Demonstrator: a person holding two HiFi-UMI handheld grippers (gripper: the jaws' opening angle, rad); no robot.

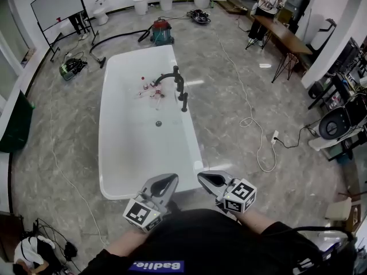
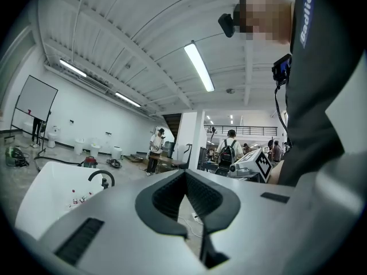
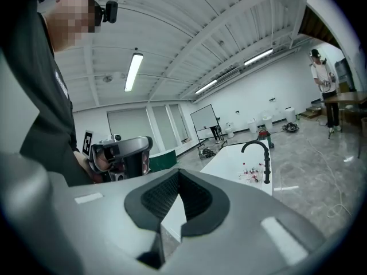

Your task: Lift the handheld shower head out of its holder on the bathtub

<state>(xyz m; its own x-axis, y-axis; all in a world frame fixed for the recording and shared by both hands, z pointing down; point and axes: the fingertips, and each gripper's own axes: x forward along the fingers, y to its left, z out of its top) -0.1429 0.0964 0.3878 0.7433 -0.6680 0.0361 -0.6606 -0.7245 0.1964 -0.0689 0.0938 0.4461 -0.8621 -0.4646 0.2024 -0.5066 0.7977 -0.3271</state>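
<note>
Clearly the reach has not yet arrived: both grippers sit at the near end of the bathtub [image 1: 114, 153], close to the person's body, well apart from the fitting they need.

The left gripper [image 1: 162, 183] is clenched with nothing in it; its own view shows the dark pads [image 2: 172, 196] meeting at the tips with only floor behind them. The right gripper [image 1: 211, 180] is likewise closed and empty, its pads [image 3: 198, 202] together.

The handheld shower head [image 1: 184, 101] appears to be the slim black post standing upright at the tub's right rim, just on the near side of the arched black spout [image 1: 166, 76]. At this size I cannot tell head from holder with certainty. In the right gripper view the same post [image 3: 266, 172] stands to the right of the arched spout [image 3: 254, 146]. A few small bottles [image 1: 150, 87] lie in the tub beside the fitting.

The relation that matters: the post lies far ahead of both sets of fingers, along the right rim, with its long axis vertical. I judge the right gripper the better placed, since it is on the rim's side of the tub. The jaws would need to open and close across the post from the side, then rise straight up along its axis.
</note>
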